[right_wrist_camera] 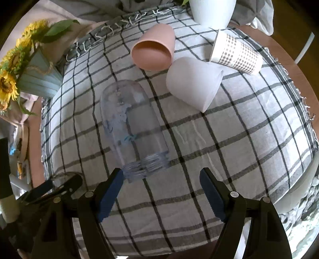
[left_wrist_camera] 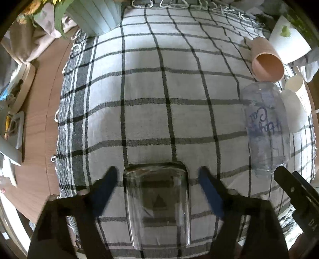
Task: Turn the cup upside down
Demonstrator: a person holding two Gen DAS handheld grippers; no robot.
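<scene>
checked black-and-white cloth point(left_wrist_camera: 159, 103) over a wooden table point(left_wrist_camera: 37, 139), cluttered at its edges; contents listed nearest first.

item 1, left gripper point(left_wrist_camera: 157, 177): jaws spread wide, blue pads to either side of a clear glass cup point(left_wrist_camera: 157, 209) without touching it; nothing gripped; the glass lies between the fingers at 12 o'clock, its long axis running straight along the fingers, far end toward 12; whether that far end is the rim or the base i cannot tell.

item 2, right gripper point(right_wrist_camera: 161, 177): jaws equally wide, holding nothing; its left pad sits just beside the threaded mouth of a clear plastic bottle-cup with blue lettering point(right_wrist_camera: 133, 131), which lies on its side, mouth toward the gripper, closed rounded end pointing to about 11 o'clock.

item 3, at 1 o'clock in the right view: white cup point(right_wrist_camera: 193, 83) on its side; beyond it a pink cup point(right_wrist_camera: 153, 51) on its side, mouth facing the camera; a dotted paper cup point(right_wrist_camera: 237, 53) also lying down.

item 4, far edge: white pot point(right_wrist_camera: 211, 10) at 12 o'clock; pale blue pot point(right_wrist_camera: 37, 83) with sunflowers point(right_wrist_camera: 12, 59) at 9 to 10 o'clock.

judgement: the left gripper is the nearer tool to the glass, already straddling it; closing across its width looks like the next requirement; the glass wall is probably slippery.
</scene>
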